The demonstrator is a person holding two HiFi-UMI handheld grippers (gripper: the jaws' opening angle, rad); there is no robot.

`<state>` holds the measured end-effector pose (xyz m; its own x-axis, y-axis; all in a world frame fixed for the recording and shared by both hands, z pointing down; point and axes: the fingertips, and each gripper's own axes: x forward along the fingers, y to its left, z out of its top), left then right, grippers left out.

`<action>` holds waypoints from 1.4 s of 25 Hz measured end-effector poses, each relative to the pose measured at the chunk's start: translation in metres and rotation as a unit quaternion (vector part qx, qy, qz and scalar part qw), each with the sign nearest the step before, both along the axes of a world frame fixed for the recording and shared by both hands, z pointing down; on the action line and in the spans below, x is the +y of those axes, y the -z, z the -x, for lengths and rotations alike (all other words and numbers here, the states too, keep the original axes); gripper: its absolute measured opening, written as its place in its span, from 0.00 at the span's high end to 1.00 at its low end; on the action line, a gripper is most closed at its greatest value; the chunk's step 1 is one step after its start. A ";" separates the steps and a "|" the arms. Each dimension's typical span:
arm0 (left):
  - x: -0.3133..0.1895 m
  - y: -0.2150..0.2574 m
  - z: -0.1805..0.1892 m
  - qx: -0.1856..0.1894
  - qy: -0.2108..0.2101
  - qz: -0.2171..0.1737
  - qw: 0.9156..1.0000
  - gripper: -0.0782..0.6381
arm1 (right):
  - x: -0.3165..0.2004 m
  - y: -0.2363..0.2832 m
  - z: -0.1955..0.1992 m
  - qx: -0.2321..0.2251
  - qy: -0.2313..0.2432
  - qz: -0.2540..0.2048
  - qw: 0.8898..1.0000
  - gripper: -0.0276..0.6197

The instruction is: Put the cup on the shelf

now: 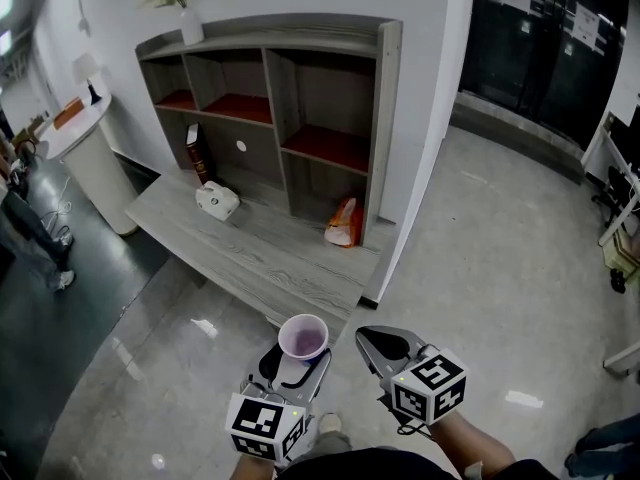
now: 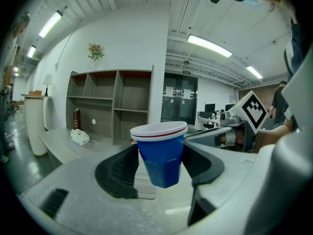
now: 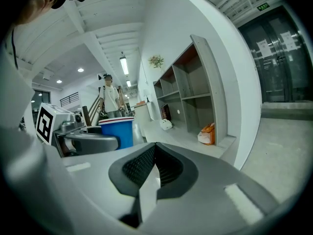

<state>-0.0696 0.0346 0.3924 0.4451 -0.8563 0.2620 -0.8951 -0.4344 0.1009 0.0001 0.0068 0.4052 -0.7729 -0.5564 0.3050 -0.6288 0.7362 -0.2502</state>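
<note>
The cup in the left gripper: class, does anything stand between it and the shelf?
Nothing visible does. The left gripper holds the cup, and only bare floor lies between it and the shelf. A book, a white object and an orange bag take up parts of its ledge.

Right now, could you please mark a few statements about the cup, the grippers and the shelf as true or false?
1. The left gripper grips the blue cup. True.
2. The right gripper is clamped on a book. False: its jaws are shut with nothing between them; the book stands at the shelf unit.
3. The blue cup already stands on the shelf unit. False: it is in the left gripper, short of the unit.
4. A vase of flowers stands on top of the shelf unit. True.
</note>
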 end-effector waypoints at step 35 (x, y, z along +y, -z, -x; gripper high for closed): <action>-0.162 0.011 0.085 -0.016 0.001 -0.030 0.999 0.51 | -0.155 0.003 0.100 0.016 0.020 -0.024 0.999 0.96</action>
<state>-0.1548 -0.1277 0.3810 0.4349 -0.8721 0.2241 -0.8987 -0.4361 0.0470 -0.0998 -0.1482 0.4023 -0.7848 -0.5400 0.3042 -0.6059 0.7717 -0.1934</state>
